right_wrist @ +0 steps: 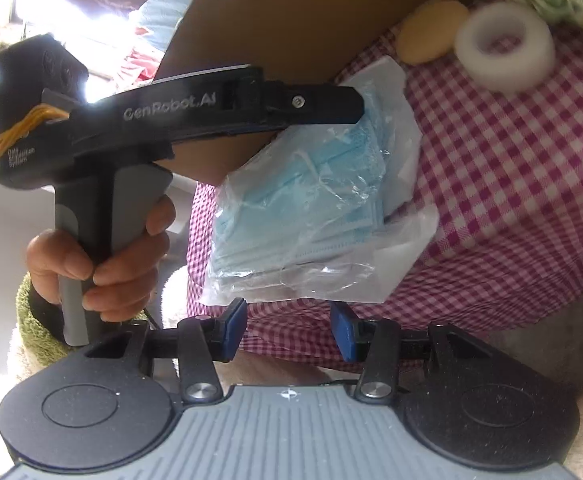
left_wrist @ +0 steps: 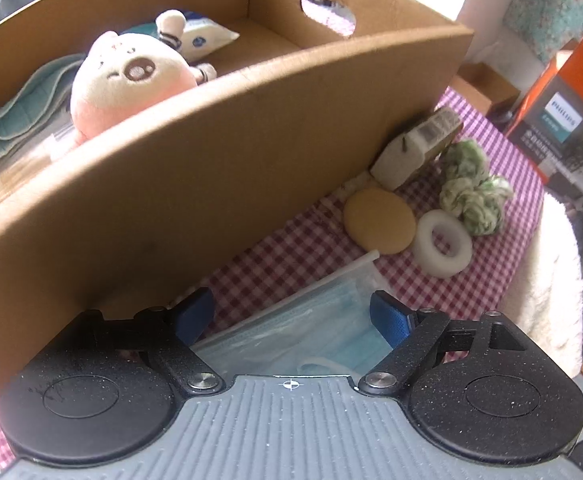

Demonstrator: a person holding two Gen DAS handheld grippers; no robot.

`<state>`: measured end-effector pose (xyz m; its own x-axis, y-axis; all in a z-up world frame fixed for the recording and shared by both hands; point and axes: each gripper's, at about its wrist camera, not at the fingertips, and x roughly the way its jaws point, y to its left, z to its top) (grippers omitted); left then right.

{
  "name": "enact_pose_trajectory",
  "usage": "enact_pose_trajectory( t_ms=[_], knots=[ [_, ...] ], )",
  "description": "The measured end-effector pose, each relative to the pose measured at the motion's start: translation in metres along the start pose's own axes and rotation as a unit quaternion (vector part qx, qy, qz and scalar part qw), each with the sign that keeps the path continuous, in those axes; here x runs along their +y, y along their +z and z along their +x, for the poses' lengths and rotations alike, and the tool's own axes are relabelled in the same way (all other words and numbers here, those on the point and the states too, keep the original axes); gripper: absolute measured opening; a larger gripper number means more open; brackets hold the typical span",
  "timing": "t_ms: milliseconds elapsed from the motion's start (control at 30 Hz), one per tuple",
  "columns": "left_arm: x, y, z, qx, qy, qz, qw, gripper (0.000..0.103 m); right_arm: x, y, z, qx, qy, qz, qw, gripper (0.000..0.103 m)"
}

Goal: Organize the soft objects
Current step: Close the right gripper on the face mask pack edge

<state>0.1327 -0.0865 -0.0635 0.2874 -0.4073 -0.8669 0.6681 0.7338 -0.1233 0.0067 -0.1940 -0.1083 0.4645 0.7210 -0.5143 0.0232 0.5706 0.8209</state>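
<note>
A clear bag of blue face masks (left_wrist: 303,332) lies on the checked cloth by the cardboard box (left_wrist: 219,152). My left gripper (left_wrist: 293,316) is open, its blue pads on either side of the bag. In the right wrist view the bag (right_wrist: 307,216) lies just ahead of my open right gripper (right_wrist: 289,332), and the left gripper's finger (right_wrist: 319,108) reaches over the bag's far end. A tan sponge (left_wrist: 379,220), a white foam ring (left_wrist: 443,244), a green-white yarn knot (left_wrist: 471,192) and a wrapped block (left_wrist: 415,148) lie on the cloth. The box holds a pink plush (left_wrist: 123,84), a green towel (left_wrist: 15,112) and a tissue pack (left_wrist: 207,40).
An orange Philips carton (left_wrist: 563,112) stands at the right beyond the table. A white fluffy cover (left_wrist: 551,280) hangs off the table's right edge. The person's hand (right_wrist: 99,260) holds the left gripper's handle at the left of the right wrist view.
</note>
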Motion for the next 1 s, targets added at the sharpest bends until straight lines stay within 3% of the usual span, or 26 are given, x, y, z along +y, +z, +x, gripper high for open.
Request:
enact_pose_trajectory(
  t_ms=[300, 533, 733, 1000],
  knots=[
    [0.01, -0.004, 0.002, 0.032, -0.015, -0.03, 0.9989, 0.088, -0.01, 0.001, -0.02, -0.009, 0.022, 0.003, 1.0, 0.045],
    [0.03, -0.015, -0.008, 0.048, -0.055, -0.081, 0.994, 0.087, -0.011, 0.0, -0.035, -0.024, 0.019, 0.008, 1.0, 0.038],
    [0.046, -0.03, -0.019, 0.041, -0.09, -0.118, 0.9881, 0.08, -0.003, -0.002, -0.05, -0.047, 0.002, 0.002, 0.999, 0.029],
    [0.057, -0.049, -0.028, 0.026, -0.113, -0.145, 0.9826, 0.059, 0.008, 0.011, -0.056, -0.083, -0.057, -0.013, 0.995, 0.02]
  ],
)
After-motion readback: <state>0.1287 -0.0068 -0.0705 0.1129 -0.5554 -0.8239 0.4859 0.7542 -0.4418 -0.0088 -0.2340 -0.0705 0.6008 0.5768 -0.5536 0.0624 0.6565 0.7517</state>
